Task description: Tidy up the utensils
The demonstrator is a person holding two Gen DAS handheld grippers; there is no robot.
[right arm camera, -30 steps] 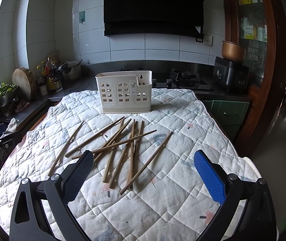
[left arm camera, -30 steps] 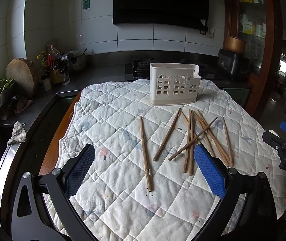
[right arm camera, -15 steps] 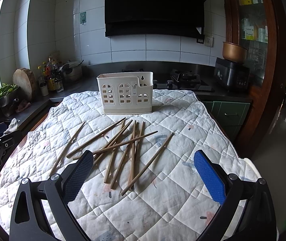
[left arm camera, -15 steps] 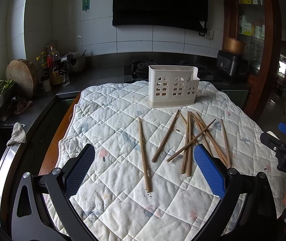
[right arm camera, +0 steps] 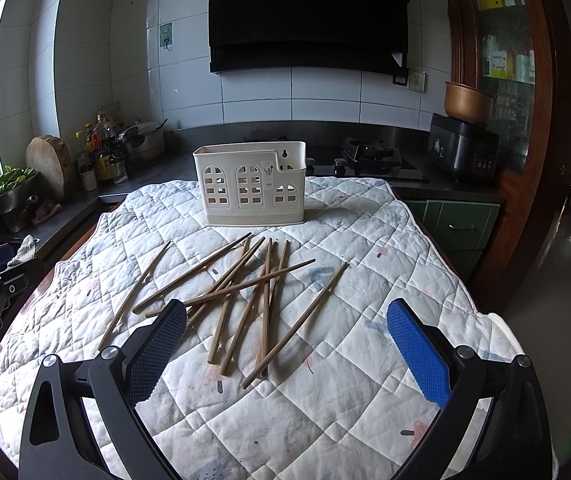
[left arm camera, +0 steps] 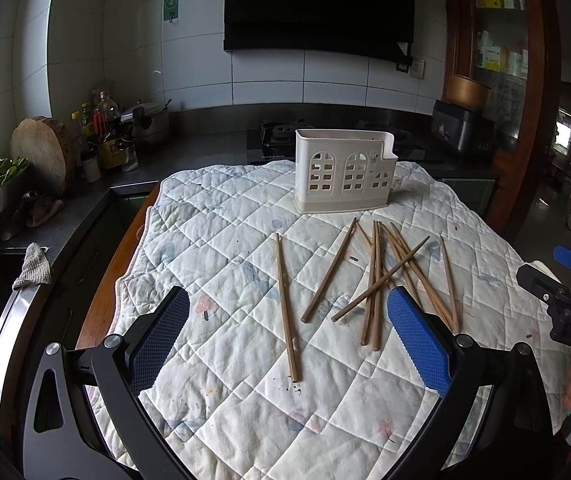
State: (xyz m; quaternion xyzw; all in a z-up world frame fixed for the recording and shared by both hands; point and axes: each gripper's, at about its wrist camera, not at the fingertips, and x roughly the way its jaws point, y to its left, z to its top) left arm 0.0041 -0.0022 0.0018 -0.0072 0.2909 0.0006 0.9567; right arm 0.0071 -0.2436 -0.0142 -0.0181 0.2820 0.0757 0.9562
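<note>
Since a second ago I have eased both tools slightly nearer the table, so the chopsticks (right arm camera: 245, 292) and the cream holder (right arm camera: 251, 184) sit a little lower in each view; nothing on the quilted cloth (right arm camera: 365, 240) has shifted. I hold my left gripper (left arm camera: 287, 340) and right gripper (right arm camera: 285, 350) above the near edge with their fingers spread wide and empty, because I judge the first pick not yet begun and want a clear look at the pile. The chopsticks are slim brown wooden sticks, lying loose and crossed in a heap at mid-cloth, with one single stick (left arm camera: 285, 304) apart on the left. The holder stands upright at the far end, its arched cut-out windows facing me, apparently empty.
</note>
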